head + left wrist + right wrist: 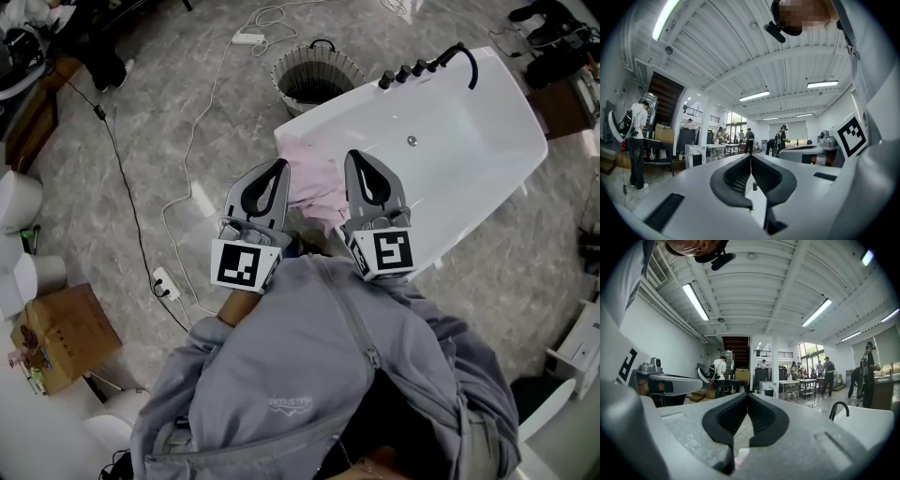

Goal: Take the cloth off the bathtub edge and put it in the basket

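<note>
Draping bathtub (469,131): one cloth (314,186); one basket (317,58); left gripper (280,166), right gripper (352,156) closed

There is one white bathtub (487,122) at upper right, one pink cloth (314,183) at centre, one round basket (349,66) at top, one cardboard box (61,337) at lower left, and two grippers: left gripper (280,164), right gripper (352,156).

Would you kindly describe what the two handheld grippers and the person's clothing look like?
The left gripper and right gripper match. Each has a pale grey body tapering to a point, black ribbed pads lining a teardrop-shaped hollow, and a white cube with black square markers at the rear. The person wears a grey zip-up jacket with long sleeves.
</note>
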Motion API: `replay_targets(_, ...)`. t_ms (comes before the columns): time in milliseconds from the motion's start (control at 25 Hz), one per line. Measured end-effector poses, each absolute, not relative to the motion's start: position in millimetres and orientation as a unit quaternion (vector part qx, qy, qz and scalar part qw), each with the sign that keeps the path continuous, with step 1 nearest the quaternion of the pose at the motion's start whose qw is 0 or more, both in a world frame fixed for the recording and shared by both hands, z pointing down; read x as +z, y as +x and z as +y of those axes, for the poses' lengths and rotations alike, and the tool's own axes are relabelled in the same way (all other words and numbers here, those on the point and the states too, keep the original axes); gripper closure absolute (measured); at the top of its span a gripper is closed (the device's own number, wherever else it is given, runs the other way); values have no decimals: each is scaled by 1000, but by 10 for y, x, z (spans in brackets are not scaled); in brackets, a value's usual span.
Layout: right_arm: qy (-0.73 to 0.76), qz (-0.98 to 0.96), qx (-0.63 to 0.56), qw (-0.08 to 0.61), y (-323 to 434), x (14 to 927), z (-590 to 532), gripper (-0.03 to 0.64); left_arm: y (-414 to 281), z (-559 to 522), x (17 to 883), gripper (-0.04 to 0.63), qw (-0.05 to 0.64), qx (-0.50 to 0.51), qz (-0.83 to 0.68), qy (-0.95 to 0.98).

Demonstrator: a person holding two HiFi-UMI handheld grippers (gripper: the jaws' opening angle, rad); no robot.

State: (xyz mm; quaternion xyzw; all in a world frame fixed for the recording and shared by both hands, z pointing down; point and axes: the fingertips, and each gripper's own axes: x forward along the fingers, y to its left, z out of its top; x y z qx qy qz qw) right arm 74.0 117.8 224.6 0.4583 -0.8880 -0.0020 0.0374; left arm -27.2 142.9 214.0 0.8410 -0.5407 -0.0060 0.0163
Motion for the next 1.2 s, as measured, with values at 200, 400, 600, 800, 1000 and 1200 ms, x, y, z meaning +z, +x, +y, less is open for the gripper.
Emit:
replay_targets(200,475,-879,10,40,723,2308,1097,612,-358,1282,2159,588,19,-2,-533,846)
replay_targets(400,488,-872,21,44,726,2396,1052,612,-297,1203,2232,588,28,5,-511,859)
replay_targets(600,493,-868,29,53,712,2556,982,612,-261,1053,2358,589,35,6,-500,865)
replay_targets(800,494,-867,26,58,710,2733,893,612,-221,917,2605,589,43,22,-490,870)
replay_targets(1000,500,-863,33,65,766,2984,731,612,-197,771,2933,588,55,46,-481,874)
replay_targets(1200,505,-859,46,73,830,3325,594,612,-156,636,3240,588,55,64,-471,878)
